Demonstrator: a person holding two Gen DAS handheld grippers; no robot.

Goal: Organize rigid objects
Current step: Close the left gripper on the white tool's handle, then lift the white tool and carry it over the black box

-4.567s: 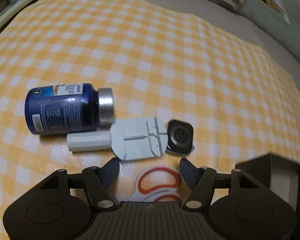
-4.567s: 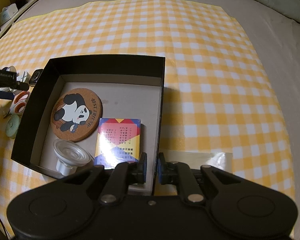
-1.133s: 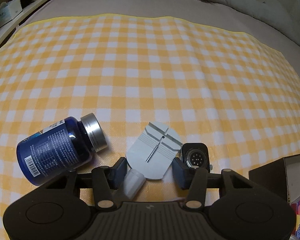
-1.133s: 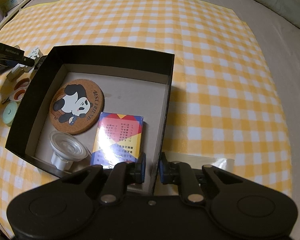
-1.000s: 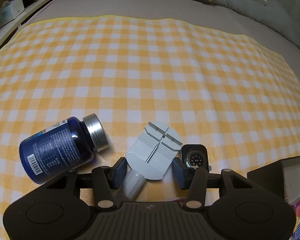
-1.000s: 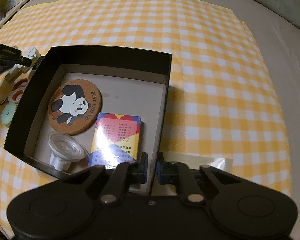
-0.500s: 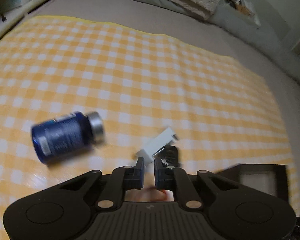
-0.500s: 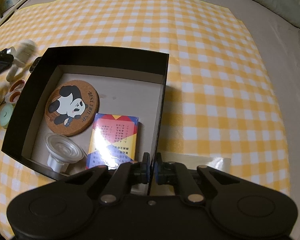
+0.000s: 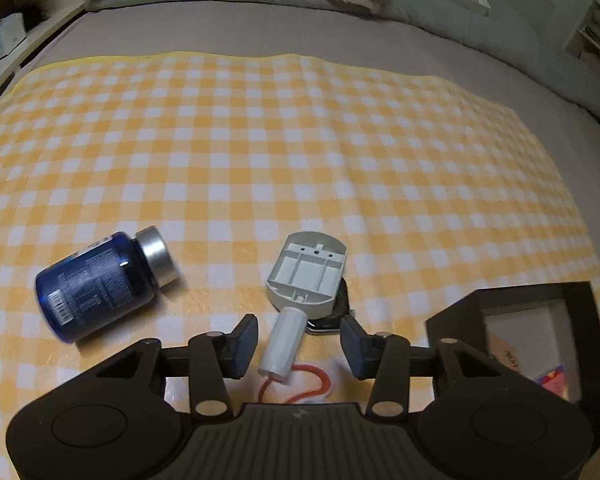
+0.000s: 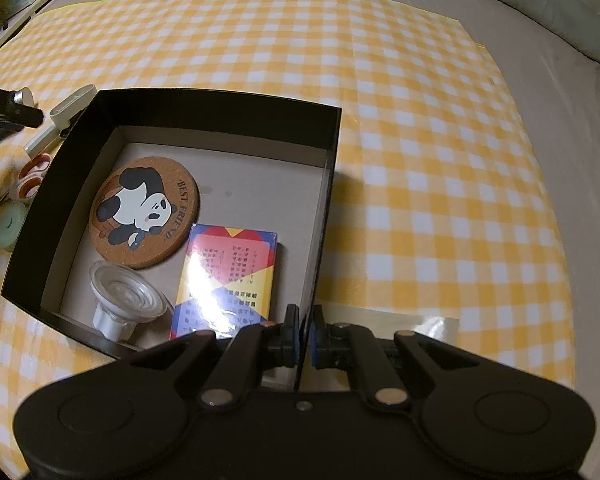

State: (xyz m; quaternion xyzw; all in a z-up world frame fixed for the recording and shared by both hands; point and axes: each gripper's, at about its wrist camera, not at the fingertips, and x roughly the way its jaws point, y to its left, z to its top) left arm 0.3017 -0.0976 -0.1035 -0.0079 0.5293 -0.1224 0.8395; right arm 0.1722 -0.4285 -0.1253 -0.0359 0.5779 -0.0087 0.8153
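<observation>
My left gripper (image 9: 298, 340) hangs over the checked cloth with its jaws opening. The white handle (image 9: 284, 340) of a grey plastic tool (image 9: 306, 272) lies between the pads, and neither pad touches it. The tool lies underside up, partly on a black round device (image 9: 334, 316). A blue bottle (image 9: 100, 284) with a silver cap lies on its side to the left. My right gripper (image 10: 305, 336) is shut on the near right wall of the black box (image 10: 220, 98), which holds a panda coaster (image 10: 144, 212), a colourful card pack (image 10: 228, 284) and a clear plastic piece (image 10: 128, 296).
Orange-handled scissors (image 9: 300, 384) lie under the left gripper, and a pale green disc (image 10: 12, 224) sits left of the box. The box corner (image 9: 500, 304) stands right of the left gripper. The yellow checked cloth (image 10: 420, 160) covers a grey bed with pillows behind.
The left gripper shut near the grey tool, then opened and rose. The tool now lies flipped underside up on the black device. The bottle shifted slightly. The right gripper stayed on the box wall.
</observation>
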